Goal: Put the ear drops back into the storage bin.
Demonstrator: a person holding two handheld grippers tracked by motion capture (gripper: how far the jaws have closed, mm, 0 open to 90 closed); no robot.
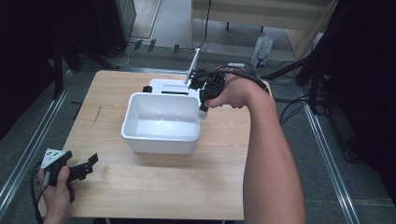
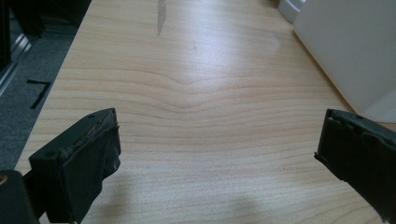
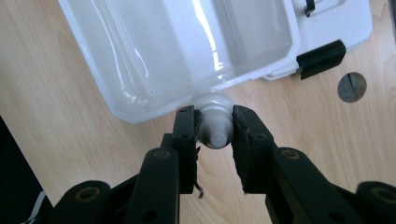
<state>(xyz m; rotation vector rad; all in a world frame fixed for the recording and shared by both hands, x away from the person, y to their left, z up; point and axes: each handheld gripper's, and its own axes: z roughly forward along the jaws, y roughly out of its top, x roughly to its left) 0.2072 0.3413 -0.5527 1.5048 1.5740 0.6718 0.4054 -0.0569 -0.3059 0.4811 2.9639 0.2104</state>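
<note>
My right gripper (image 3: 214,135) is shut on a small white tube (image 3: 214,122) with a ribbed cap, and the cap end points back toward the camera. In the high view this gripper (image 1: 205,103) hangs over the far right corner of an empty white plastic tub (image 1: 161,144) in the middle of the table. From the right gripper view the tub (image 3: 116,70) lies just beyond the tube. My left gripper (image 1: 88,165) rests at the table's near left corner, open. Its jaws (image 2: 217,144) stand wide apart over bare wood, with nothing between them.
A flat white piece with black clasps (image 1: 175,86) lies behind the tub; one clasp (image 3: 322,58) and a round hole in the tabletop (image 3: 351,87) sit beside it. The tub's side wall (image 2: 355,51) stands right of the left gripper. Cables and stands crowd the floor beyond.
</note>
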